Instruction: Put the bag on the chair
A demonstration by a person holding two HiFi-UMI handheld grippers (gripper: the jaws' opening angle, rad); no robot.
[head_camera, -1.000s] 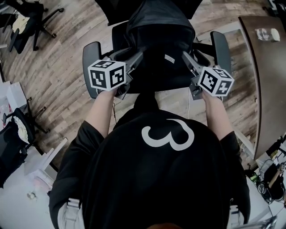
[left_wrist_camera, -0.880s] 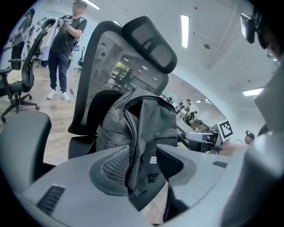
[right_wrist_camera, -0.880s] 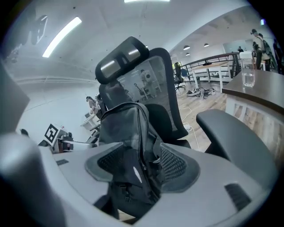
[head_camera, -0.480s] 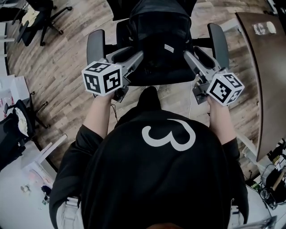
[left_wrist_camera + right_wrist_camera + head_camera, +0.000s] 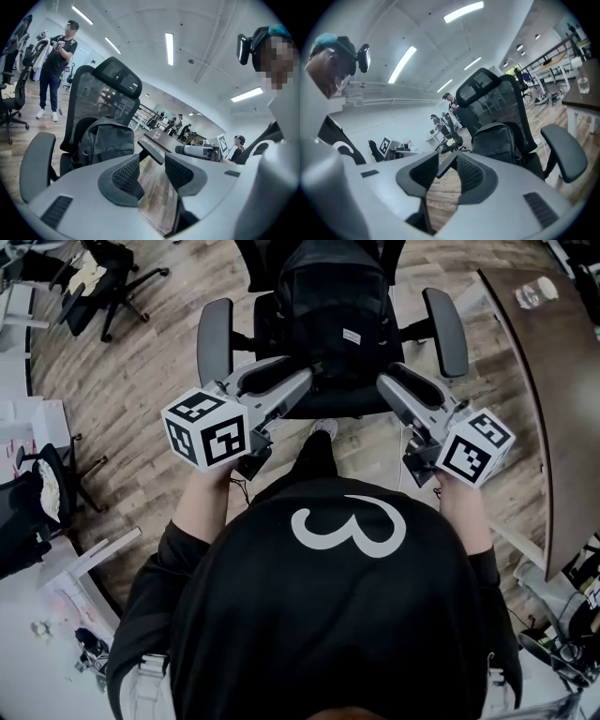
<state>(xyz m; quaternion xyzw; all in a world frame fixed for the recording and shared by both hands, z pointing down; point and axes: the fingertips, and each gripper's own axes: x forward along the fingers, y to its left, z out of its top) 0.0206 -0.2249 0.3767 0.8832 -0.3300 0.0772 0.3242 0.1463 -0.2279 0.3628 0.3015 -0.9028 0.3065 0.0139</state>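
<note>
Grippers come nearest, both empty. The left gripper [image 5: 152,171] holds its jaws well apart, with only floor and an armrest showing beyond the gap. The right gripper [image 5: 445,171] is closing its jaws on nothing — the chair's other armrest merely shows through them.

Just beyond, the bag [image 5: 333,306], a dark backpack, rests on the seat of the chair [image 5: 214,334]. It leans against the backrest, apart from both grippers. It looks soft and slumping, likely to sag and swing if lifted by one corner. A top loop or shoulder strap would be the surest hold, and pinched fabric the weakest.

Its weight I cannot judge — how full it is does not show. Straps and any top handle are hard to make out, black on black. In the head view the gripper bodies hide the seat's front edge.
</note>
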